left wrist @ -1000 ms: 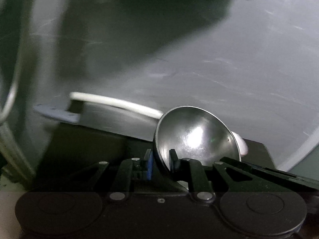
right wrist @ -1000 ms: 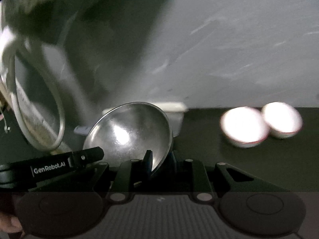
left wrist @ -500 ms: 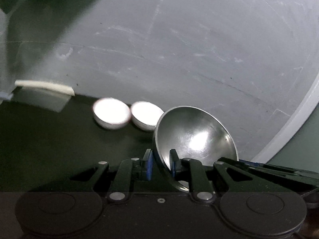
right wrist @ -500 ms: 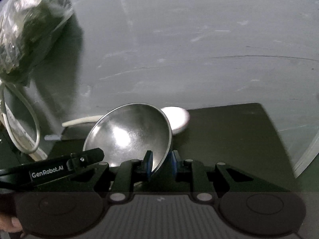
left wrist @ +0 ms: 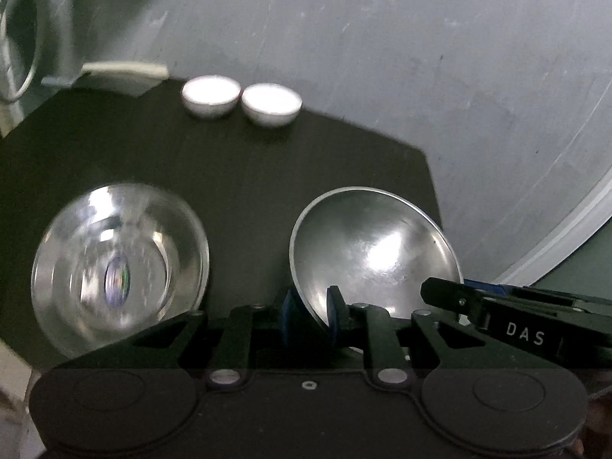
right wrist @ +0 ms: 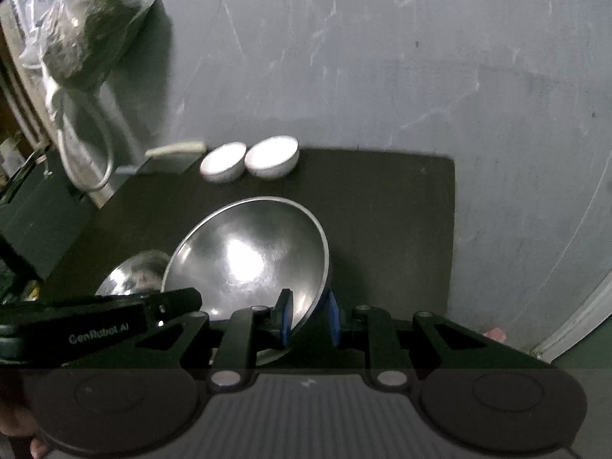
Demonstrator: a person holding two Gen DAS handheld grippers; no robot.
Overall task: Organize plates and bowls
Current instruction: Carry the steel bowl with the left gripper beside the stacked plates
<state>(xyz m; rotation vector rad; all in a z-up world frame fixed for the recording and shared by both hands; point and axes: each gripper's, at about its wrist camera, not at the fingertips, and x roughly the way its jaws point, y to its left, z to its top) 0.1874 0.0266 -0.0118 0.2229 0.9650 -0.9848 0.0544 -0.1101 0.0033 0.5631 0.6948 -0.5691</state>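
Both grippers clamp steel bowl (right wrist: 252, 256) rim; table (right wrist: 401, 229) right half open.

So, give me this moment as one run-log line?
left gripper: shut on steel bowl rim | right gripper: shut on same bowl | second steel bowl: on table | two white bowls: by the wall

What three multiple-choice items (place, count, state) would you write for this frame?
1. Where do the white bowls sit?
A) at the dark table's far edge, by the wall
B) on the floor
C) in a rack
2. How many white bowls?
A) one
B) two
C) four
3. Left claw?
A) open
B) shut on the held steel bowl's rim
C) out of view
Key: A, they sit at the back near the wall; B, a pair stands side by side; B, the pads pinch the rim.
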